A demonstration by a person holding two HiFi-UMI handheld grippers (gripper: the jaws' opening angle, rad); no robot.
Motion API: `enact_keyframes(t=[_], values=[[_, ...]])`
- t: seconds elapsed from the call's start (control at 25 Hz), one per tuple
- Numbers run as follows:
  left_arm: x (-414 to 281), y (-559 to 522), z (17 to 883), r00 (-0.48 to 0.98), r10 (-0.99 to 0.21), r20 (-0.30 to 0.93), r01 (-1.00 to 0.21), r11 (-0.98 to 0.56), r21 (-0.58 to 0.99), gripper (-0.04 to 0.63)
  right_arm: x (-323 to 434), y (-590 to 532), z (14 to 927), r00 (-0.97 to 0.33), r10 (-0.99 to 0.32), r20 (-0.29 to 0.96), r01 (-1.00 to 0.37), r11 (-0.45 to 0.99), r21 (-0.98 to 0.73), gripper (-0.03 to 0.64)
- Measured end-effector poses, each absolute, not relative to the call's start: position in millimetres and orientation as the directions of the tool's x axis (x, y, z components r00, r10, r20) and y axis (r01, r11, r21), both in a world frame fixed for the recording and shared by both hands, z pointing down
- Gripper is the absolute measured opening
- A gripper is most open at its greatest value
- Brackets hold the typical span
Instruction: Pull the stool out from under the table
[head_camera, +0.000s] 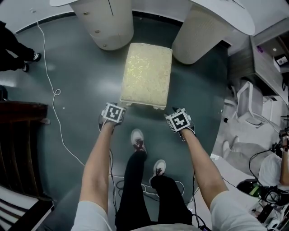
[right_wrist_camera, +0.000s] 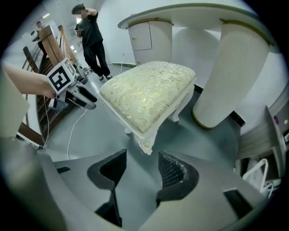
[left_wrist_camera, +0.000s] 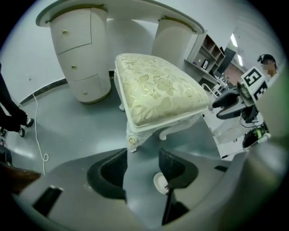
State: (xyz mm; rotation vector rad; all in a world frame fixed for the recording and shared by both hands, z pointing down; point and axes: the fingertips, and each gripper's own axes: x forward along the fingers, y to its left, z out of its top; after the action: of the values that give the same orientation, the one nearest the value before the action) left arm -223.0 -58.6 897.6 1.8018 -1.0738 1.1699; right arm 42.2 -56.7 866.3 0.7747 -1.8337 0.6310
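Seen from above, a person stands on a grey floor (head_camera: 81, 81) in front of a white table (head_camera: 226, 11). The table rests on two rounded pedestals.

The stool (head_camera: 146, 74) has a cream patterned cushion and a white carved frame. It stands on the floor on the person's side of the table. Its far end lies in the gap between the table's left pedestal (head_camera: 106, 22) and right pedestal (head_camera: 198, 36). The rest of the cushion shows clear of the tabletop. By this, the pull looks largely done. What is left, at most, is drawing the far end out from between the pedestals.

The left gripper (left_wrist_camera: 142, 155) hangs at the stool corner farthest from the table on the left. Its claw is spread, with only floor between the jaws. The carved corner sits just beyond the jaw tips, not pinched.

The right gripper (right_wrist_camera: 142, 158) hangs at the matching corner on the right. Its claw is also spread and empty, with the corner just ahead of it. Neither gripper has a hold on the stool.

As for containers, the table's left pedestal carries a stack of drawers (left_wrist_camera: 74, 58) with small knobs. All are closed, so their contents cannot be seen.
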Motion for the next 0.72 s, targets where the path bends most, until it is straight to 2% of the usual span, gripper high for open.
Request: enact_keyframes(t=[0.08, 0.16, 0.24, 0.32, 0.44, 0.72], values=[[-231, -53, 876, 0.224, -0.266, 0.938, -0.922, -0.370, 0.116, 0.204, 56, -55, 845, -0.262, -0.246, 0.933, -0.772, 0.633, -0.050, 0.227], [-232, -50, 852, 0.236, -0.274, 0.932, -0.929, -0.346, 0.134, 0.148, 65, -58, 819, -0.251, -0.279, 0.927, -0.799, 0.600, -0.037, 0.225], [-231, -49, 819, 0.234, -0.303, 0.924, -0.933, -0.337, 0.126, 0.070, 68, -59, 788, -0.262, -0.314, 0.913, -0.810, 0.586, -0.031, 0.160], [-225, -50, 778, 0.243, -0.355, 0.903, -0.937, -0.328, 0.123, 0.033, 69, -59, 748, -0.284, -0.352, 0.892, -0.811, 0.584, -0.027, 0.076], [-201, -55, 703, 0.306, -0.463, 0.832, -0.931, -0.328, 0.160, 0.020, 74, -57, 680, -0.327, -0.419, 0.847, -0.810, 0.586, -0.023, 0.023], [-161, -45, 535, 0.380, -0.669, 0.638, -0.915, -0.371, 0.157, 0.018, 87, -46, 507, -0.391, -0.588, 0.708, -0.783, 0.617, 0.079, 0.015]])
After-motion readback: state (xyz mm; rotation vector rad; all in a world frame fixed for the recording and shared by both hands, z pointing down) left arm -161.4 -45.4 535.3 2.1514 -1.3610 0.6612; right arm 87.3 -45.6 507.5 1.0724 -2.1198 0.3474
